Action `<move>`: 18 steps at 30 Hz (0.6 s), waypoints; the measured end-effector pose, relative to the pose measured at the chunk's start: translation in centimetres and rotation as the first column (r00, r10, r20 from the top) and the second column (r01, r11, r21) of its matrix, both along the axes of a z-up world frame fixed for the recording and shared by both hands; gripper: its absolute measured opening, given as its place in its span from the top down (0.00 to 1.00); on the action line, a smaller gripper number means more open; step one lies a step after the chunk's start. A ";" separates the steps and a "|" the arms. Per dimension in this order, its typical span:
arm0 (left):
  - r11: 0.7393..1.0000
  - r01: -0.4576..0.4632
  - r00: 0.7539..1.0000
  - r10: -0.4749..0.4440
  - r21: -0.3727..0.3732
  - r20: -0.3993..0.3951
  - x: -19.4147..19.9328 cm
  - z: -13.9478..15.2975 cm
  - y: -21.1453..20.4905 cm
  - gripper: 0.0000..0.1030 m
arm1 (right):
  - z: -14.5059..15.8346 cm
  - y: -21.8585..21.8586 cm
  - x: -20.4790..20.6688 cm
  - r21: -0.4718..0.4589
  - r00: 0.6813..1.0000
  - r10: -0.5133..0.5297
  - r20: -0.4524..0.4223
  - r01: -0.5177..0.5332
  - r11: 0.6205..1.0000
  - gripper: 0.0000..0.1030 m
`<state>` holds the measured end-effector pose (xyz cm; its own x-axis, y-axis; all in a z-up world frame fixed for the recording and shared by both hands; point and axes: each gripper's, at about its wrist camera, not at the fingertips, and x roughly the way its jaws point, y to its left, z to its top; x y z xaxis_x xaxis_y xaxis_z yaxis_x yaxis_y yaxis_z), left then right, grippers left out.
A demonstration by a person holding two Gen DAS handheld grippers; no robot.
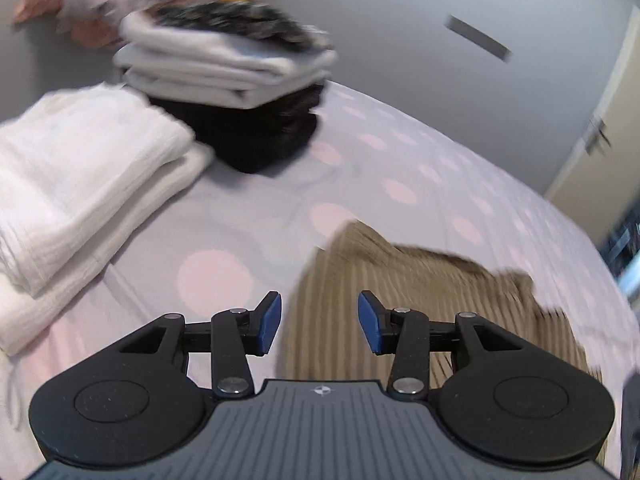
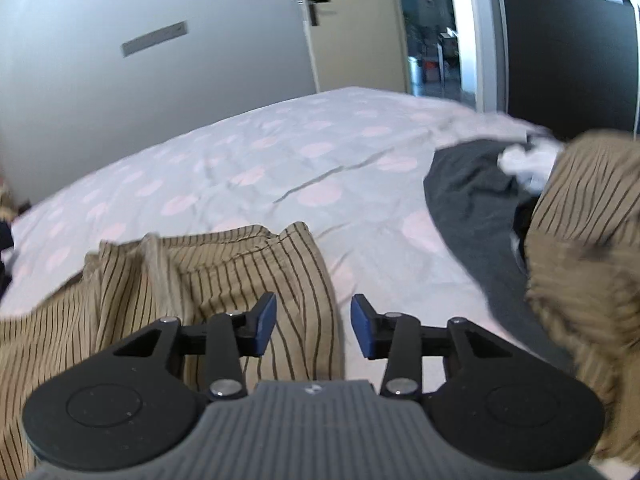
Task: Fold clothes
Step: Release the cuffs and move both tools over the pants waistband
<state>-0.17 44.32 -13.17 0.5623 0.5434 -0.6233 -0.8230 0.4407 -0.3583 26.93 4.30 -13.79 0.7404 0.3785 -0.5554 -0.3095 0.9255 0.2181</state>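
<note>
The striped garment [image 1: 404, 292] lies on the bed [image 1: 400, 152], in the left wrist view just in front of the left gripper [image 1: 319, 322] and a little to its right. It is tan with thin dark stripes, and here the picture is blurred by motion. The stripes run from the gripper toward the far right, and the cloth stretches the same way, so its long axis goes diagonally away to the right. The blue fingers [image 1: 269, 322] are spread apart and hold nothing; the near edge of the garment shows in the gap between them. On the left a folded white cloth [image 1: 80, 176] rests on the bed. Behind it stands a stack of folded clothes [image 1: 228, 80], grey pieces on top of a black one.

In the right wrist view the striped garment [image 2: 168, 280] lies crumpled in front of the right gripper [image 2: 313, 326] and to its left, with its right edge reaching between the fingers [image 2: 265, 326]. These are also spread and grip nothing. Another part of the same striped fabric [image 2: 580, 240] rises at the far right, over a dark grey garment [image 2: 468, 184] that lies flat on the bed [image 2: 280, 152]. Beyond the bed a door [image 2: 352, 20] stands open.
</note>
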 end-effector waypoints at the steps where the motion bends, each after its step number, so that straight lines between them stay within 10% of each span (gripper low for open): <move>1: 1.000 -0.014 1.000 0.014 -0.019 0.015 0.1 -0.6 0.6 0.52 | -0.7 0.0 0.5 0.017 1.000 -0.004 -0.010 0.004 1.000 0.56; 18: 0.997 -0.009 0.999 0.005 -0.075 -0.045 4.4 -5.9 5.5 0.50 | -3.8 2.7 8.4 0.161 0.998 0.020 -0.060 -0.010 0.987 0.56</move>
